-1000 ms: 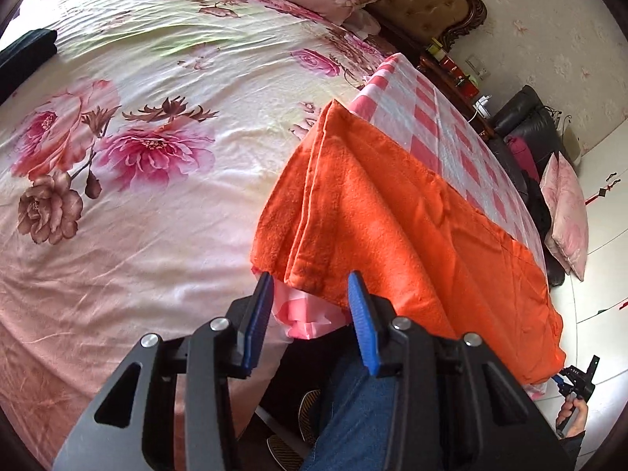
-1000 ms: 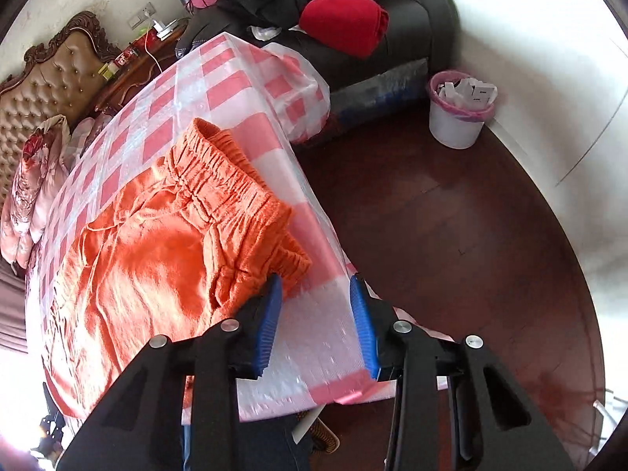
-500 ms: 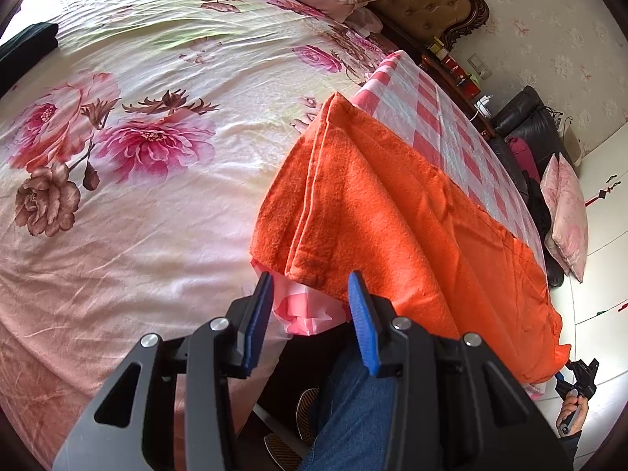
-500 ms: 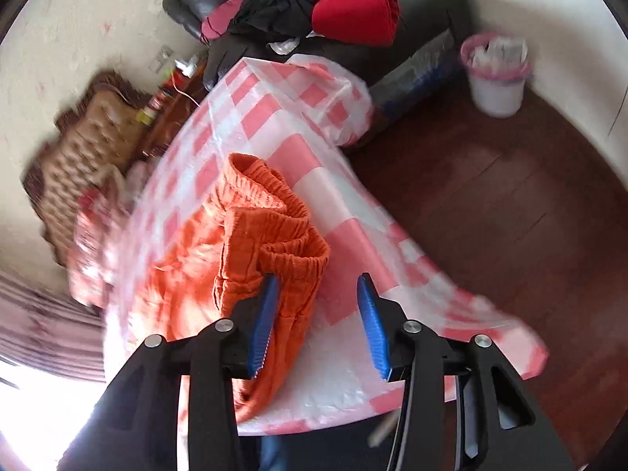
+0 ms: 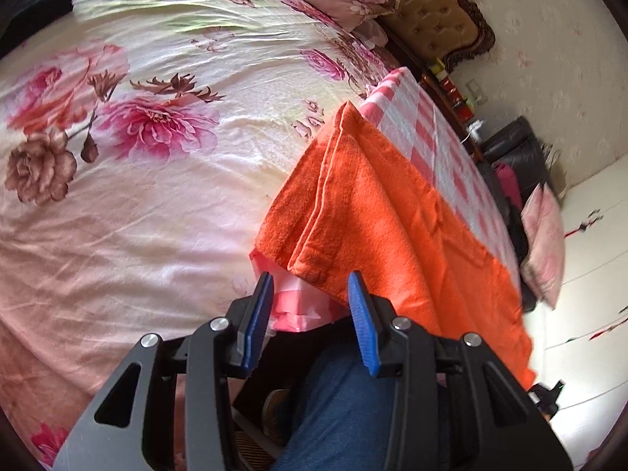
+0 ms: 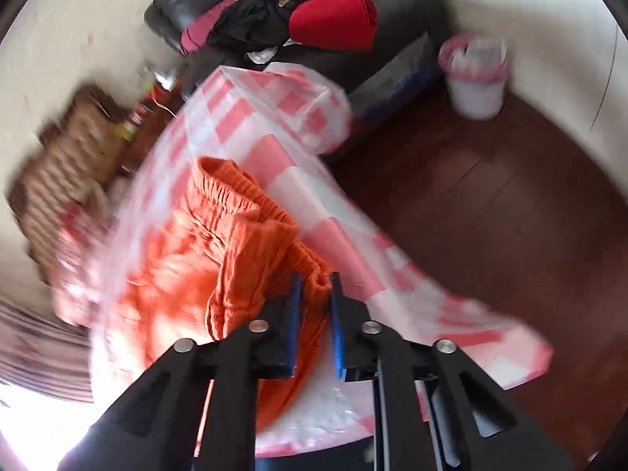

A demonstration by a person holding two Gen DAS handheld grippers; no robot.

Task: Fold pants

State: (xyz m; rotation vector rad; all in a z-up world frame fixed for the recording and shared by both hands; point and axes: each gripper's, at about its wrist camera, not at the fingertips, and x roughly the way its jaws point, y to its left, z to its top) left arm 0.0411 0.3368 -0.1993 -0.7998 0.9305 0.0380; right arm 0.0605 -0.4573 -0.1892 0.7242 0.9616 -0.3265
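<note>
since a second ago my right gripper [image 6: 316, 286] goes from spread beside the waistband [image 6: 251, 206] to pinching its near corner, blue pads pressed on bunched orange cloth; view is blurred, so i can't tell how deep the bite is. left gripper [image 5: 310, 292] barely shifts, still spread and holding nothing, hovering just off the cuff end [image 5: 314, 243].

pants [image 5: 392, 227] lie lengthwise along the checked table [image 6: 298, 180], legs stacked one on the other, waist at my right, cuffs at my left by the bed [image 5: 157, 196]. near edge hangs a little over the table rim.

step in hand, i judge: get both ends gripped before the lengthwise fold. doing it well:
- left should close on both leg layers at the near cuff corner, not only the top hem, else the lower leg stays behind.
- keep pads clear of the plastic cover [image 5: 290, 306] under the cuffs, it's right there between the fingers and would lift with the cloth.
- right grip looks bunched; lift slow, check the whole waistband thickness comes up.
- raise both ends level so the fold lands square.
</note>
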